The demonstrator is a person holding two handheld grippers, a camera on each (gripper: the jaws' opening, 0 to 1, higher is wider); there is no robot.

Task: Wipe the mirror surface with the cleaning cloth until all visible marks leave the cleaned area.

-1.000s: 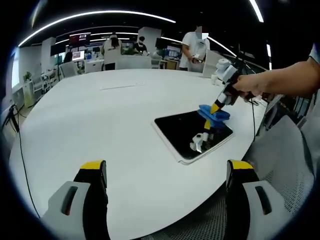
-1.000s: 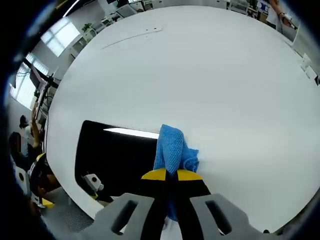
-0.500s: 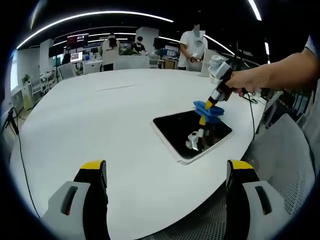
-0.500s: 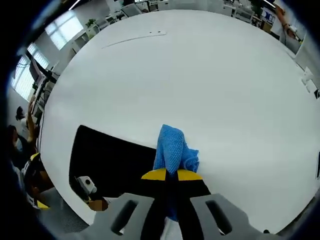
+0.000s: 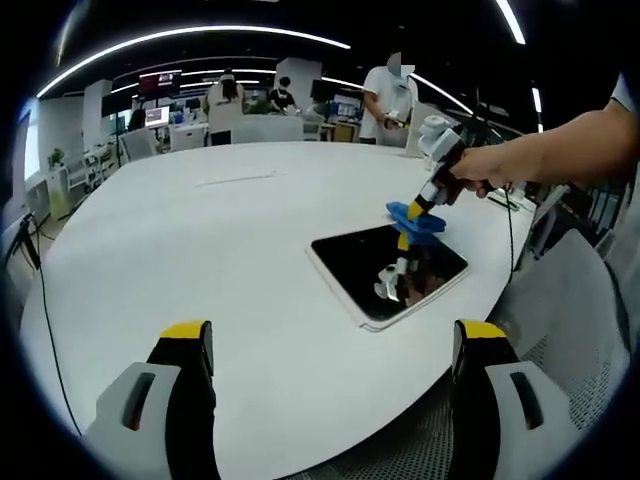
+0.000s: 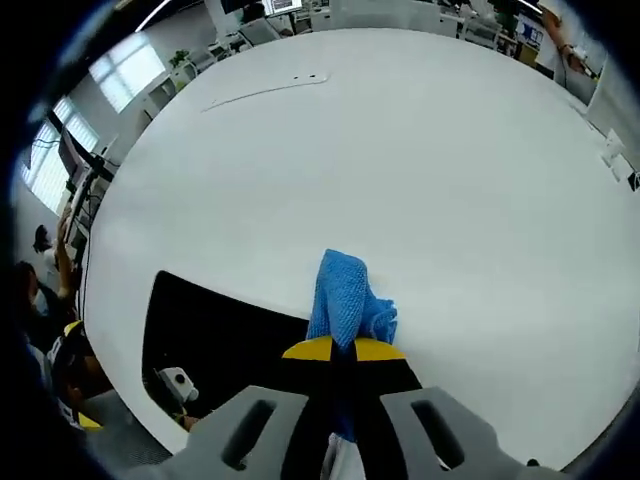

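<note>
A dark rectangular mirror (image 5: 388, 273) with a pale frame lies flat on the white table (image 5: 200, 260), towards its right edge. My right gripper (image 5: 412, 212), held by a hand, is shut on a blue cleaning cloth (image 5: 415, 221) at the mirror's far corner. In the right gripper view the cloth (image 6: 347, 305) bunches up from the closed jaws of my right gripper (image 6: 345, 350), with the mirror (image 6: 215, 340) to the lower left. My left gripper (image 5: 330, 345) stands open over the near table, with nothing between its fingers.
The table's right edge runs close by the mirror, with a mesh chair (image 5: 580, 330) beyond it. A thin strip (image 6: 265, 88) lies on the far table. People and desks (image 5: 240, 110) stand behind the table. A cable (image 5: 45, 330) hangs at the left.
The right gripper with the cloth has shifted a little towards the mirror's far corner and then stayed there. The left gripper has held still.
</note>
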